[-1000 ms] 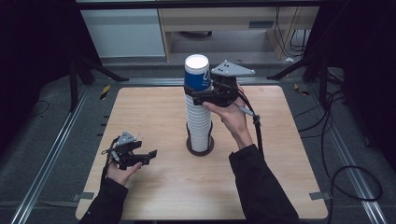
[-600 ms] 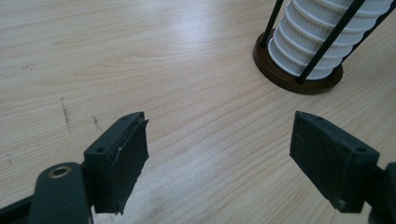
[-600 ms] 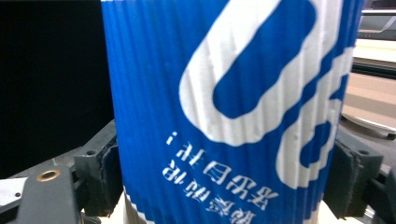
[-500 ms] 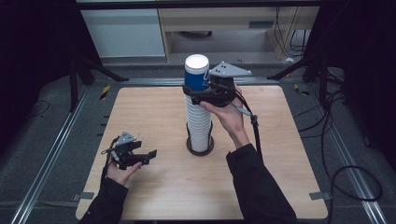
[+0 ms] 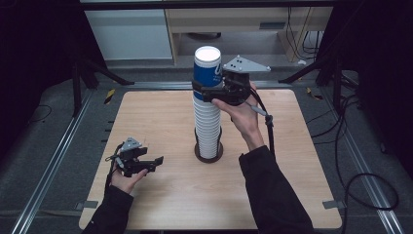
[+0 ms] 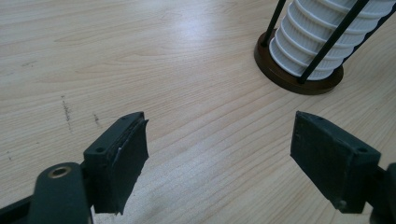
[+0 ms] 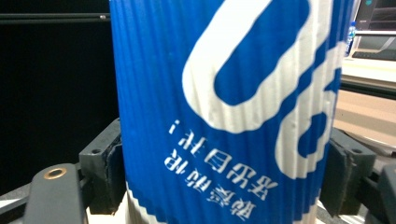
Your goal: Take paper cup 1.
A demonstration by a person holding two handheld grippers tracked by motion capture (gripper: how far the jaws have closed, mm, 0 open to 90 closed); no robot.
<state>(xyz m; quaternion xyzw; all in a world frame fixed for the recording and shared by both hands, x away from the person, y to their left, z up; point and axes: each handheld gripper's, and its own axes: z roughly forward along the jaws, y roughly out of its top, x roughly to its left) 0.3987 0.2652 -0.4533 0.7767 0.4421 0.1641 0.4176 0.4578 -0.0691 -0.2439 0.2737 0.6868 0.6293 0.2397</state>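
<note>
A tall stack of cups (image 5: pixel 208 117) stands upside down on a round dark base (image 5: pixel 209 154) near the middle of the wooden table (image 5: pixel 156 112). The lower cups are white and ribbed; the top cup (image 5: pixel 206 68) is blue with a white bottom facing up.

The right gripper (image 5: pixel 210 92) is up at the top of the stack, reaching in from about 3 o'clock, and its jaws are clenched on the blue cup, one on each side. In the right gripper view the top cup (image 7: pixel 229 107) shows a ribbed blue sleeve with a large white curved logo and a line of small white characters, printed upside down and too blurred to read.

The left gripper (image 5: pixel 152 163) is held low over the table at about 8 o'clock from the stack, well apart from it. Its jaws stand wide apart with nothing between them. The left gripper view looks past them to the base (image 6: pixel 299 79) and the thin black rods (image 6: pixel 329 39) rising around the white cups (image 6: pixel 322 35).
</note>
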